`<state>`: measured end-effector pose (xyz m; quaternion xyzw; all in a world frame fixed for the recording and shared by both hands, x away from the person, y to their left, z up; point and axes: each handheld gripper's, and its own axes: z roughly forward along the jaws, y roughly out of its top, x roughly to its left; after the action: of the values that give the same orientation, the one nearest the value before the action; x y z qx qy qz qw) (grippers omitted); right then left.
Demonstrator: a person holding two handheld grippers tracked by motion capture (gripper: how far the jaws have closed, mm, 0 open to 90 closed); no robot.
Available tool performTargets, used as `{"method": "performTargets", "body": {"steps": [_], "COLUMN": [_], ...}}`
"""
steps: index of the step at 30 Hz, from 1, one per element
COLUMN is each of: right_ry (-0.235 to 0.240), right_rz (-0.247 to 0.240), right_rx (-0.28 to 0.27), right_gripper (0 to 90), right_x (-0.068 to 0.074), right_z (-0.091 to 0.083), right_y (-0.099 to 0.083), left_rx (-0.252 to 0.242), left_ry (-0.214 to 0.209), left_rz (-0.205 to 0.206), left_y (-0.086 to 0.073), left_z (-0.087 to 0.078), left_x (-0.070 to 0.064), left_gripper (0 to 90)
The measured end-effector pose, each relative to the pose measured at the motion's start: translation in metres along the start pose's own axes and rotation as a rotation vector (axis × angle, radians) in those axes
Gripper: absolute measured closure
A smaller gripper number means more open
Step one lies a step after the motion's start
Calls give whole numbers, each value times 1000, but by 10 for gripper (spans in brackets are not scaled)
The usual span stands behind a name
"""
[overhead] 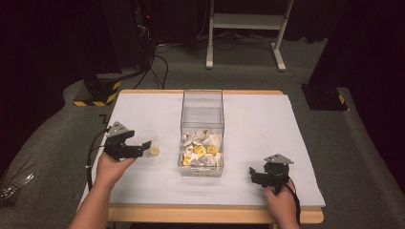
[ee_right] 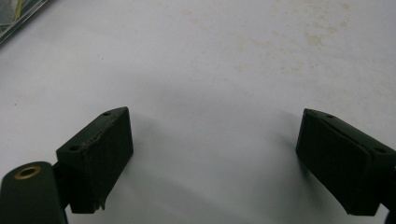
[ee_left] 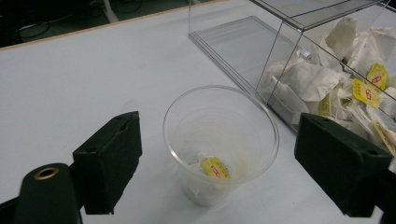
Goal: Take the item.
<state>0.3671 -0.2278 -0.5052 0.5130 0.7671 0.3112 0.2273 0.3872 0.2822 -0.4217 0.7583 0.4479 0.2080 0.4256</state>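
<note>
- Cup [ee_left: 220,142] position is what the coming move turns on: the clear plastic cup stands upright on the white table [ee_left: 70,84], straight ahead of the left gripper [ee_left: 217,168] and centred in the gap between its two black jaws.
- Left jaws are spread wide, one on each side of the cup's lower half, with bare table showing between each pad and the cup wall; they touch nothing.
- Inside the cup, at the bottom, lies one tea bag [ee_left: 210,168] with a yellow tag, so the cup looks like the thing being filled.
- Beyond the left gripper's right-hand jaw stands the clear plastic box [ee_left: 299,51], close to the cup, heaped with more tea bags [ee_left: 327,79] at its near end.
- In the high view the left gripper [overhead: 138,148] sits just beside the cup [overhead: 149,142], to the left of the box [overhead: 202,114]; it is by far the nearer hand.
- Right gripper [overhead: 258,175] hovers low on the other side of the box, well apart from the cup; its jaws are spread too, with bare white table between them in its own view.
- My reading: a short push forward and a gentle close would grip the cup around its wall; squeezing hard could buckle the thin plastic.
</note>
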Motion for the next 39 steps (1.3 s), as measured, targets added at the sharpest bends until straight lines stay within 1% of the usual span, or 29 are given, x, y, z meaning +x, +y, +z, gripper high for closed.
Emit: {"method": "performTargets", "body": {"steps": [4,6,9,10,11,12,15,16,17,19,20,21,22,23,24,25,29,33,36,37,38,39], "right_ry": [0,1,2,2,2,2,2,2,2,1,1,0,0,1,1,1,2,1,1,1,1,1], "right_rz": [1,1,2,1,1,1,1,1,1,1,1,3,1,3,1,2,1,3,3,3,1,1], "right_rx": [0,0,1,1,1,1,1,1,1,1,0,1,0,1,0,0,0,0,1,1,0,0], "right_gripper": [110,110,109,109,109,109,109,109,109,110,110,110,110,110,110,109,110,110,110,110,109,110], "right_x": [0,0,0,0,0,0,0,0,0,0,0,0,0,0,0,0,0,0,0,0,0,0], "right_z": [0,0,0,0,0,0,0,0,0,0,0,0,0,0,0,0,0,0,0,0,0,0], "right_y": [0,0,0,0,0,0,0,0,0,0,0,0,0,0,0,0,0,0,0,0,0,0], "left_rx": [3,-1,-1,1,1,6,10,19,23,38,21,3,-48,-34,-50,86,120,139,148,142,132,134], "left_ry": [7,16,24,26,26,32,33,32,33,36,34,35,41,42,45,34,42,49,54,59,57,65], "left_rz": [-7,-21,-30,-34,-51,-37,-53,-51,-62,-56,-100,-130,-212,-198,-233,-54,-39,-26,-17,-9,-16,-17], "left_y": [-9,-14,-24,-27,-31,-34,-44,-48,-52,-59,-62,-66,-69,-73,-76,-80,-92,-100,-104,-104,-104,-105], "left_z": [-7,-10,-16,-18,-19,-21,-24,-25,-25,-24,-23,-21,-16,-16,-13,-21,-16,-11,-8,-9,-9,-9], "left_x": [5,8,13,15,15,18,21,23,23,25,23,21,15,16,13,24,21,17,15,15,14,13], "left_gripper": [144,138,133,133,133,133,133,134,134,135,135,135,135,136,136,136,136,136,136,137,138,140]}}
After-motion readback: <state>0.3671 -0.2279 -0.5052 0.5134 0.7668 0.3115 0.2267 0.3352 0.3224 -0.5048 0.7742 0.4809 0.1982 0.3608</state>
